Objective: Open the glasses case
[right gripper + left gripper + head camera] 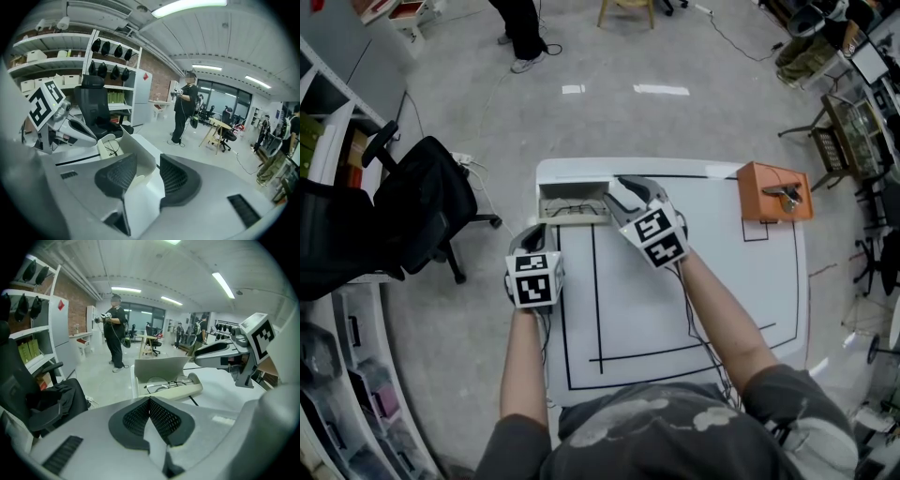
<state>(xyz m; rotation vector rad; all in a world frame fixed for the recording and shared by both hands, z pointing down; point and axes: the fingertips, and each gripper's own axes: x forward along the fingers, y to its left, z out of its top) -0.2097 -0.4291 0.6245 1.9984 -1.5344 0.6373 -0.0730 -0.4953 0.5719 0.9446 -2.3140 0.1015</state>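
Observation:
The beige glasses case [572, 208] lies open at the table's far left corner, its lid [161, 365] standing upright and a pair of glasses [165, 382] in its tray. My right gripper [617, 190] reaches in from the right with the lid's edge [140, 157] between its jaws. The lid lies against the left pad [117, 176], and a narrow gap shows on the right pad's side. My left gripper [534, 234] hovers just in front of the case at the table's left edge. Its jaws [150, 401] are shut with nothing between them.
An orange box [773, 192] with a metal part on top stands at the table's far right. A black office chair [422, 211] and shelves stand left of the white table [675, 309]. A person [520, 33] stands on the floor beyond.

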